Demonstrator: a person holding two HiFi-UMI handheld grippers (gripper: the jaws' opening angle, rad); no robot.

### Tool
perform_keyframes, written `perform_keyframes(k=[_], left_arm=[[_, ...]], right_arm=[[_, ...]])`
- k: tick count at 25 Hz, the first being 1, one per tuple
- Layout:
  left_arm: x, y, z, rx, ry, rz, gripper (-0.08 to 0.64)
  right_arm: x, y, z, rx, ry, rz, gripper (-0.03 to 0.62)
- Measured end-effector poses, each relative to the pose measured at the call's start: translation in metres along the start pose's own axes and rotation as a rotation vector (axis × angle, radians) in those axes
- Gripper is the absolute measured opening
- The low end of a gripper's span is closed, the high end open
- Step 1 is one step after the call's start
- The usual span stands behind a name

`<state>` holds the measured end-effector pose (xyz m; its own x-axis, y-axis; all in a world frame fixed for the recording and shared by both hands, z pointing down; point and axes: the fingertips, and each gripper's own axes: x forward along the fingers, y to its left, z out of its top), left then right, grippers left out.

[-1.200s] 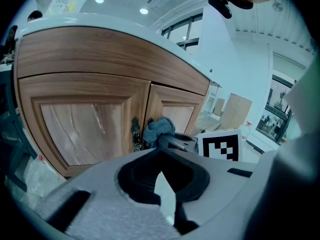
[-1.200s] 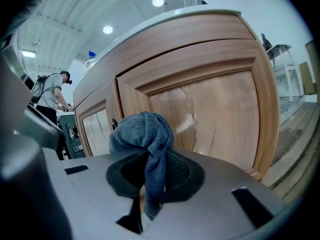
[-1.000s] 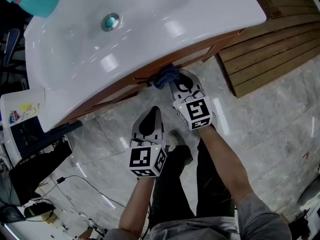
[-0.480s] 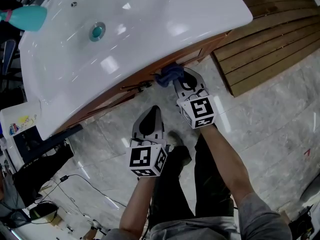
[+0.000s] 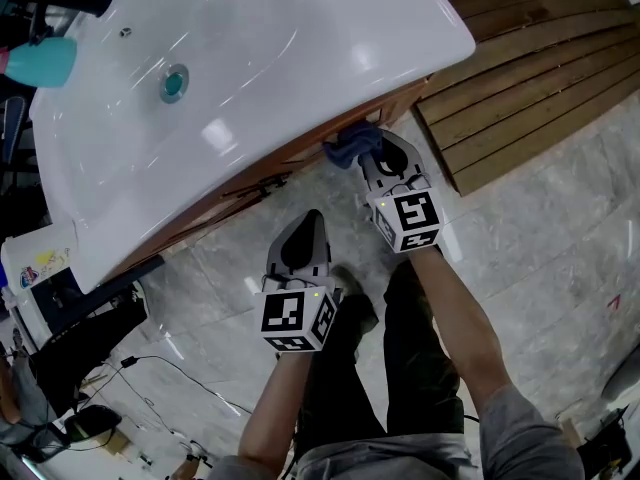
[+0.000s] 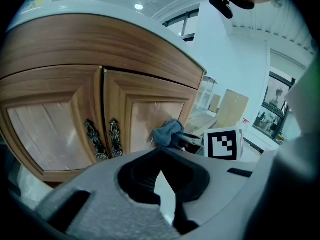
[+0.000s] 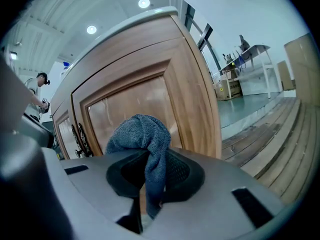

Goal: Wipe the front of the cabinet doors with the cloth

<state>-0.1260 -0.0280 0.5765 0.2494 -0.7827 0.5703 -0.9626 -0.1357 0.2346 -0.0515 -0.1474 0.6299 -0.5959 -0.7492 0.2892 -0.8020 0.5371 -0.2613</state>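
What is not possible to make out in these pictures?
Cabinet doors: head view, the sink hides most of their fronts.
Cloth touching the door: right gripper view, the cloth itself hides the contact.
White container print: head view, too small to read.

The right gripper (image 5: 368, 154), jaws clamped on the cloth (image 5: 348, 145), has slid toward 3 o'clock along the cabinet door (image 7: 131, 104), nearing its outer edge.

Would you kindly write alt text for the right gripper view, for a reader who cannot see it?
The right tool is shut on a bunched blue-grey cloth, held up at a wooden cabinet door. Dark ornate handles show at the left, and wooden decking lies at the right.
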Motion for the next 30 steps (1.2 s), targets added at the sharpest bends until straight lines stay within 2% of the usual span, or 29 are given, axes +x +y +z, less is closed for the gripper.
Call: perform_keyframes(k=[15, 23, 30], left_arm=[[0.024, -0.028, 0.004, -0.005, 0.020, -0.017, 0.008], [0.026, -0.043, 0.003, -0.010, 0.032, -0.026, 0.008], [0.024, -0.051, 0.004, -0.015, 0.034, -0.026, 0.008]], right_arm=[[-0.013, -0.047, 0.007, -0.026, 0.004, -0.032, 0.048], [-0.029, -0.088, 0.014, 0.112, -0.035, -0.124, 0.048], [-0.035, -0.086, 0.015, 0.062, -0.007, -0.092, 0.048]])
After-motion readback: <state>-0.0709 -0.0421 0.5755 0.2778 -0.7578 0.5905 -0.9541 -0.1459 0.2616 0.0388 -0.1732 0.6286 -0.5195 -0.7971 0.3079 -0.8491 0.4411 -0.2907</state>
